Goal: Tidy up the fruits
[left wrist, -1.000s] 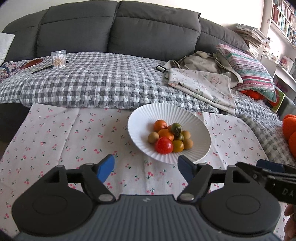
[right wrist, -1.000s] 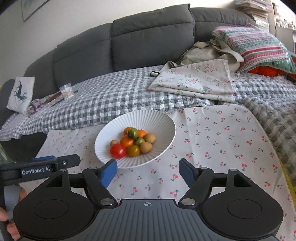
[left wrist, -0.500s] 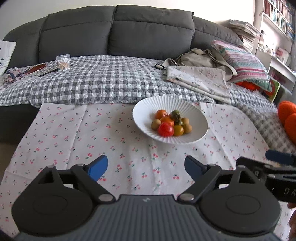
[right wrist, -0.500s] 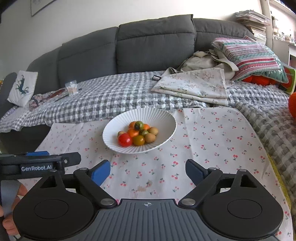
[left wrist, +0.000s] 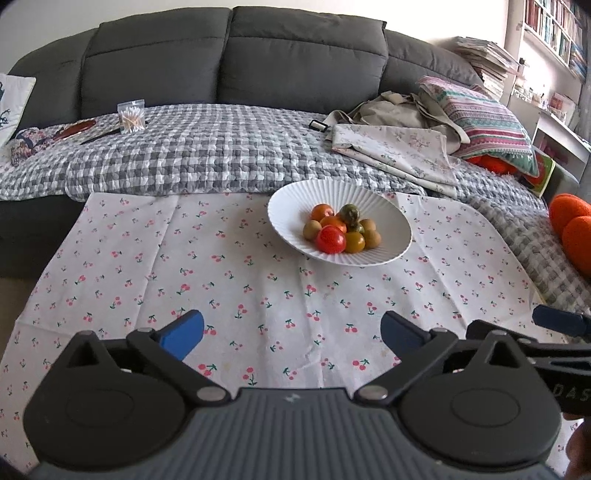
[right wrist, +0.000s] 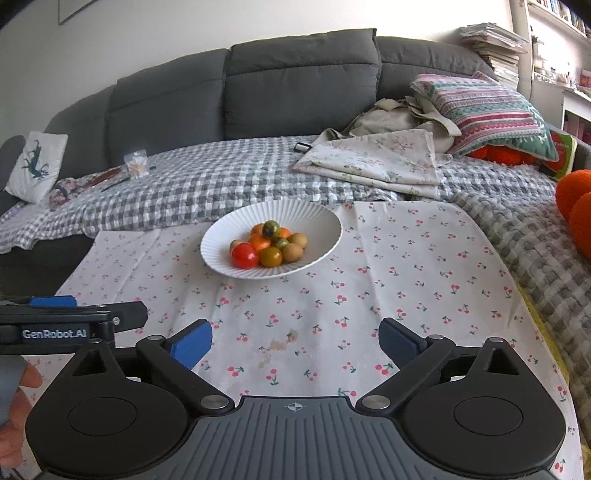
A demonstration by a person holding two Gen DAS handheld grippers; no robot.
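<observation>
The small round fruits (left wrist: 341, 230), red, orange, green and brownish, lie heaped together in the white ribbed ceramic bowl (left wrist: 288, 214), which rests on the white cherry-print cloth (left wrist: 221, 288) covering the counter; none lies loose on the cloth, so the sorting appears either complete or not yet begun, and the frames do not settle which. The left tool (left wrist: 291, 330) hangs released, its blue pads spread wide and holding nothing, well short of the bowl; the right tool (right wrist: 295, 338) is likewise released and empty, and its tip shows at the right edge of the left wrist view. For a clean pick, approach the heap from above; choose a fruit at the top or edge, such as the red tomato-like fruit (right wrist: 244, 255) at the near side; close the pads on its widest part with light pressure, since such fruit probably bruises and rolls easily; steady the bowl rim with the other tool if it tips. The cloth shows creases and a faint brown stain (right wrist: 280, 343); it may slide if dragged. Behind the counter stands a dark grey sofa (left wrist: 295, 55) draped with a grey checked quilt (left wrist: 207, 155); folded floral fabric (left wrist: 399, 155), a striped cushion (left wrist: 480, 122) and a small clear box (left wrist: 131, 115) lie on it; bookshelves (left wrist: 554, 33) fill the right.
</observation>
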